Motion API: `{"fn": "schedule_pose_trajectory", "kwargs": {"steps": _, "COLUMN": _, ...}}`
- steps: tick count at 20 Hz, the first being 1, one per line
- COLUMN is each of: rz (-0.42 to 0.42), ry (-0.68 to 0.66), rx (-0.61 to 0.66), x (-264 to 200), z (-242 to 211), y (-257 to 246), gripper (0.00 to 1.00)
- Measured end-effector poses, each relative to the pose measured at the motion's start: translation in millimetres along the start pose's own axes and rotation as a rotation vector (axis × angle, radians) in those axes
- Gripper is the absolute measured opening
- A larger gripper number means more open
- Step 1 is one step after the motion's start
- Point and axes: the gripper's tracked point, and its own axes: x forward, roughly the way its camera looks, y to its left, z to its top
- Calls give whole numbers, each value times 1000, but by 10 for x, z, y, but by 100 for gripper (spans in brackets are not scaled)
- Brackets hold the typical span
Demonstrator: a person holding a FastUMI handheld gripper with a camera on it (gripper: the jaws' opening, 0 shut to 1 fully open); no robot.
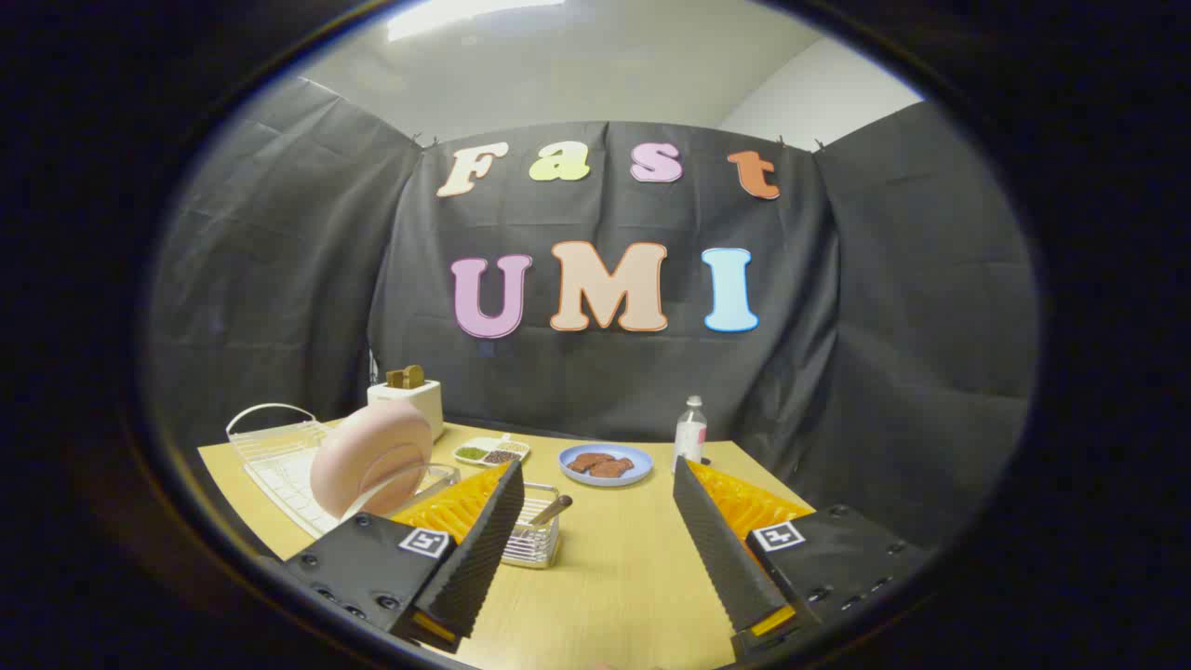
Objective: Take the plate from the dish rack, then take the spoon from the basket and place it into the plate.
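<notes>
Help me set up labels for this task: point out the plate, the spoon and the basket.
plate (368, 458): gripper view, its pink face, standing in the rack.
spoon (555, 508): gripper view, its handle end.
basket (535, 544): gripper view, its wire front wall.

On the desk (614, 568), the dish rack (279, 456) sits at the left edge with the plate (368, 456) upright in it. The basket (532, 540) holding the spoon (551, 510) stands just right of the rack. A toaster (407, 402) occupies the far left corner, a bottle (689, 432) the far edge.
</notes>
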Motion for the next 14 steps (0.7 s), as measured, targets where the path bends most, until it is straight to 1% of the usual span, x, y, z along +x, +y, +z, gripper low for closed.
{"fn": "schedule_pose_trajectory", "kwargs": {"steps": 6, "rz": -14, "ry": 8, "rx": -12, "x": 25, "z": -43, "y": 7, "gripper": 100}}
{"fn": "schedule_pose_trajectory", "kwargs": {"steps": 14, "rz": -6, "ry": 38, "rx": -2, "x": 86, "z": -140, "y": 106, "gripper": 100}}
